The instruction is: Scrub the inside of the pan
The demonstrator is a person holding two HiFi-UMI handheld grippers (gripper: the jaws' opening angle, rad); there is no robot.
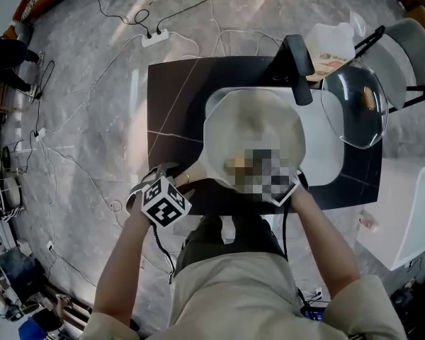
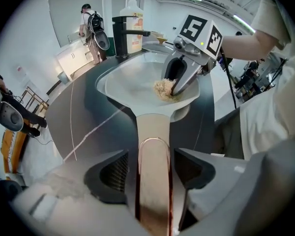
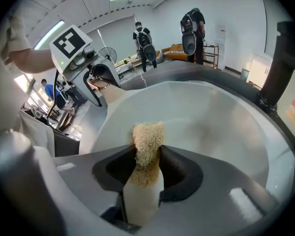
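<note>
Pan (image 1: 258, 129): over the sink (image 1: 327, 158), handle (image 2: 154, 141) pointing back toward the person.
Left gripper (image 2: 153, 166): jaws closed on the handle.
Right gripper (image 3: 147, 170): jaws pinching the scrubber (image 3: 147, 139) inside the pan.

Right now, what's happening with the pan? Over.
Left tool shut on pan handle. Right tool shut on scrubber, scrubber touching inside of pan. Pan over sink, nothing blocking it.

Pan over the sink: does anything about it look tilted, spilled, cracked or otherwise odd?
Nothing stands out. The pan is held over the sink, its handle clamped in the left gripper; the right gripper holds a fibrous scrubber against its inside. No spill or damage shows.
</note>
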